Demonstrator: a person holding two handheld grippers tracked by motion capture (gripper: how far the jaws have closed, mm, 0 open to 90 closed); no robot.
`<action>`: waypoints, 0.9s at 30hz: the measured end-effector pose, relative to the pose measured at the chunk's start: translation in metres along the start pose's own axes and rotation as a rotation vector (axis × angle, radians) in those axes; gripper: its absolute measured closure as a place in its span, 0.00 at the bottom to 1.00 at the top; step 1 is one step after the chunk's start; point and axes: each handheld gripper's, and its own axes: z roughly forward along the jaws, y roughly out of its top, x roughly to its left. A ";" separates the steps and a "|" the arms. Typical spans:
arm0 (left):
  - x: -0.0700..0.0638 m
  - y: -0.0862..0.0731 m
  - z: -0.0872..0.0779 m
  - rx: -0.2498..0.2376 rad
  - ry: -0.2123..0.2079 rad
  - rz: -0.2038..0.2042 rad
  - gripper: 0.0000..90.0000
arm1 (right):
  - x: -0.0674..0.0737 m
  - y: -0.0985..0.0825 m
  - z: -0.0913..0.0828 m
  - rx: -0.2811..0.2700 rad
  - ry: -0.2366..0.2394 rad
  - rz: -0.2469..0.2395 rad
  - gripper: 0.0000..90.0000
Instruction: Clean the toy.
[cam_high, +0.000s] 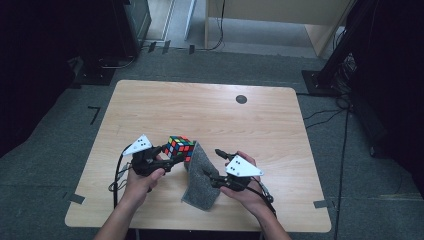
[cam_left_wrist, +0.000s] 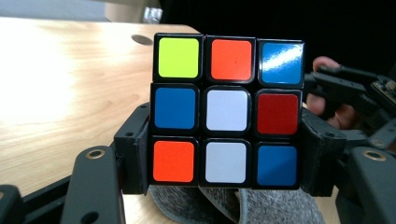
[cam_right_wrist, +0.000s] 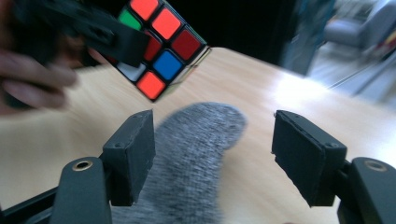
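While left gripper clamps unbranded cube; right gripper open.

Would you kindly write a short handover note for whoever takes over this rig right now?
Left tool: shut on the puzzle cube, held above the table.
Right tool: open, nothing pressed; the grey cloth lies on the table under its jaws.
Done: cube picked up, cloth beside and below it.
Left, probably: grasp the cloth with the right tool and bring it to the cube.
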 end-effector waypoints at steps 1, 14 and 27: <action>0.001 0.000 0.001 0.007 -0.007 0.002 0.38 | 0.002 -0.001 0.001 0.004 0.003 -0.019 0.34; -0.012 0.007 0.006 0.082 -0.105 0.040 0.38 | 0.026 -0.004 0.008 -0.074 -0.009 -0.206 0.29; -0.026 0.005 0.023 0.195 -0.153 0.035 0.38 | 0.040 -0.010 0.017 -0.112 -0.068 -0.405 0.33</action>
